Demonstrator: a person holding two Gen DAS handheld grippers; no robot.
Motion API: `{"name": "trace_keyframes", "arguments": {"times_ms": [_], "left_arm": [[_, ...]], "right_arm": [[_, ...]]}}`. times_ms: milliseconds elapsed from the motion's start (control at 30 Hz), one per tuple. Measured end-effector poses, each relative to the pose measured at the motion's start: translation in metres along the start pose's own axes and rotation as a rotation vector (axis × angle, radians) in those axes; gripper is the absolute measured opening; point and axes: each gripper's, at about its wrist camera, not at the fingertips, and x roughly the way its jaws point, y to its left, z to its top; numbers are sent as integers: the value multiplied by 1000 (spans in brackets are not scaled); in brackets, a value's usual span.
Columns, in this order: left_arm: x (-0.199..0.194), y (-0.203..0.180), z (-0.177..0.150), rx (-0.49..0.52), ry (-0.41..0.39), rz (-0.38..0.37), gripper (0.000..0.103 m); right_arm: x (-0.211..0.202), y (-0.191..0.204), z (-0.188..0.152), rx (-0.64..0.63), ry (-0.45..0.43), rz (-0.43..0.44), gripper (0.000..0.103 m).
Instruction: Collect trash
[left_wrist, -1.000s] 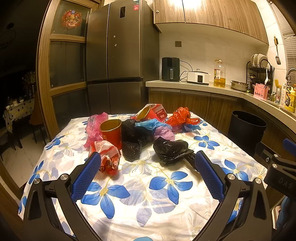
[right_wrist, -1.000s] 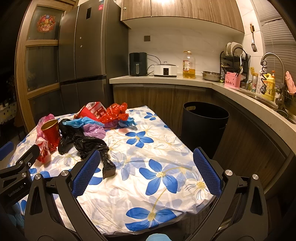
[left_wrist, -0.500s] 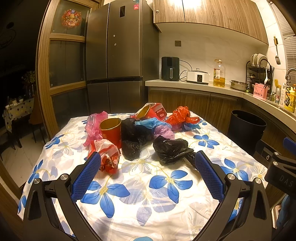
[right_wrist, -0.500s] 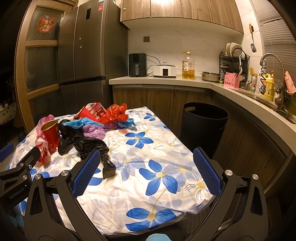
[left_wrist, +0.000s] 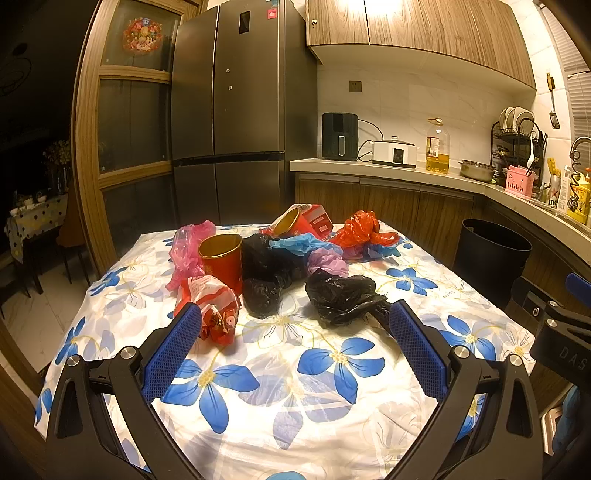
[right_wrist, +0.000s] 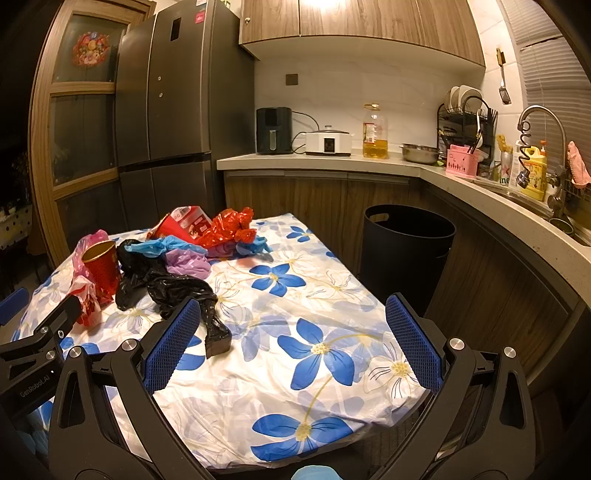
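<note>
Both the left gripper (left_wrist: 293, 326) and the right gripper (right_wrist: 293, 321) hover wide apart and empty above the near part of the flowered table (left_wrist: 295, 398). The trash pile (left_wrist: 273, 258) lies ahead of them mid-table, a black bag (left_wrist: 341, 295) nearest, and the black bin (right_wrist: 406, 247) stands beyond the table's right edge.

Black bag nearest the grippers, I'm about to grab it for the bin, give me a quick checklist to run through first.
1. Left gripper open and holding nothing: ok.
2. Right gripper open and holding nothing: ok.
3. Black bag lying free on the tablecloth, nothing on top of it: ok.
4. Its long tail trails toward the near edge and could drag: not ok, gather it with the grasp.
5. Bin standing beside the table with its mouth uncovered: ok.
6. Room left inside the bin: cannot tell, the inside is dark.
</note>
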Motion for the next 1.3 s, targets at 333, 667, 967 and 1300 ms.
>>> {"name": "trace_keyframes", "arguments": {"times_ms": [333,667,967,1300], "left_arm": [[0,0,-1,0,2,-1,98],[-1,0,-1,-1,3,-1,98],[0,0,-2,-1,4,-2,98],[2,-1,-5,-1,14,-5,98]], "right_arm": [[0,0,-1,1,-1,-1,99],[1,0,-1,1,-2,0,99],[0,1,-1,2,-2,1,99],[1,1,-2,2,-1,1,99]]}}
